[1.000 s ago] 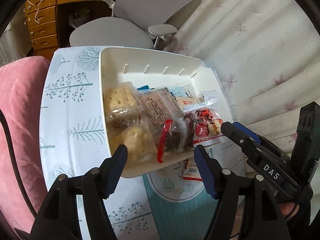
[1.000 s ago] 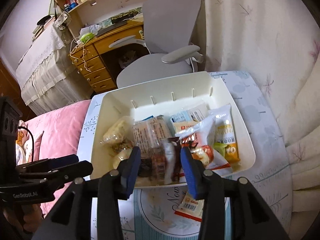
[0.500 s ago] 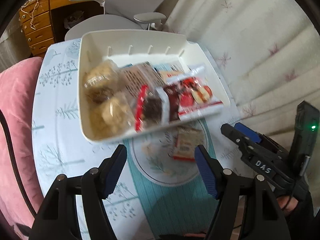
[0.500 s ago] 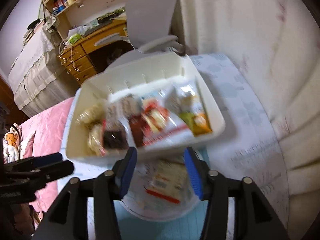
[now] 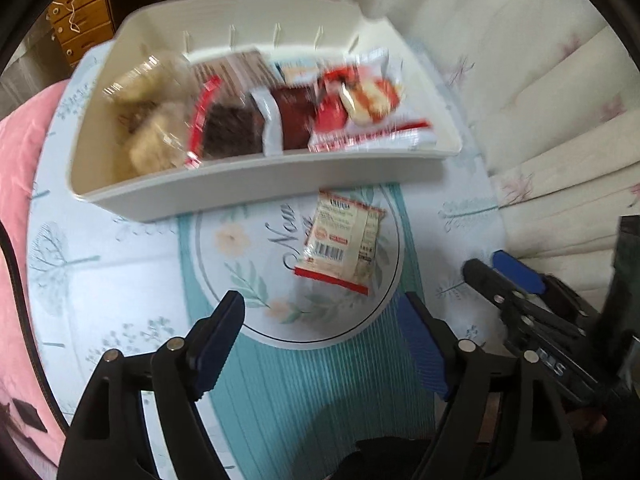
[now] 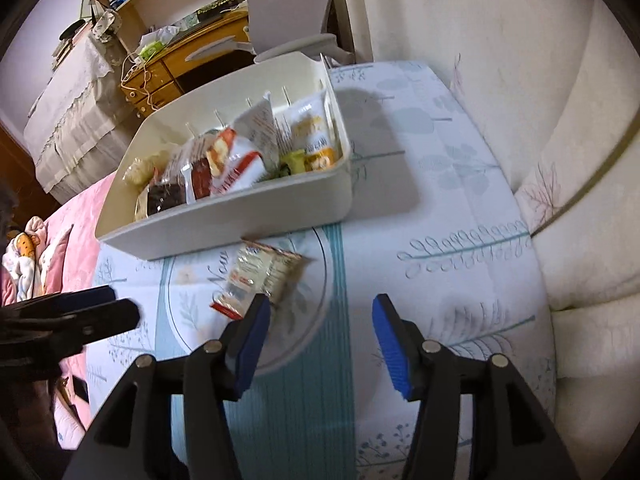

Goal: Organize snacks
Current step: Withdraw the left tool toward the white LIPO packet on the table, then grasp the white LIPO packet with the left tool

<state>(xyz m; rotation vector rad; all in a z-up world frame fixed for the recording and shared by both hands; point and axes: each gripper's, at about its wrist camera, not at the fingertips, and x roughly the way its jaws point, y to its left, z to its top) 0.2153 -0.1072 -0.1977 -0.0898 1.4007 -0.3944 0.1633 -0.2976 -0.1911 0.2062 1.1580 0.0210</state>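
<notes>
The step in hand looks like collecting the last loose snack: one stray packet [image 5: 342, 246] lies flat on the round flower print of the worktop [image 5: 120, 280], just in front of the white bin [image 5: 256, 188], while the other snacks [image 5: 256, 112] already sit packed inside that bin. The left gripper [image 5: 326, 338] hangs above the worktop on the near side of the packet, pointing steeply down, its jaws wide and empty; they have just been opening, with nothing between them. The right gripper [image 6: 320, 340] is tipped down in the same way a little to the right of the packet, its left finger [image 6: 250, 344] close to the packet's near corner in that view, jaws about half spread and likewise just opening on nothing. Both views are smeared around the bin, so wrapper details there are hard to read. Next, I judge, one gripper needs to come down over the packet, straddle a raised edge of the thin wrapper, close on it and lift it over the bin's front wall; a flat foil pack may slip or slide away
</notes>
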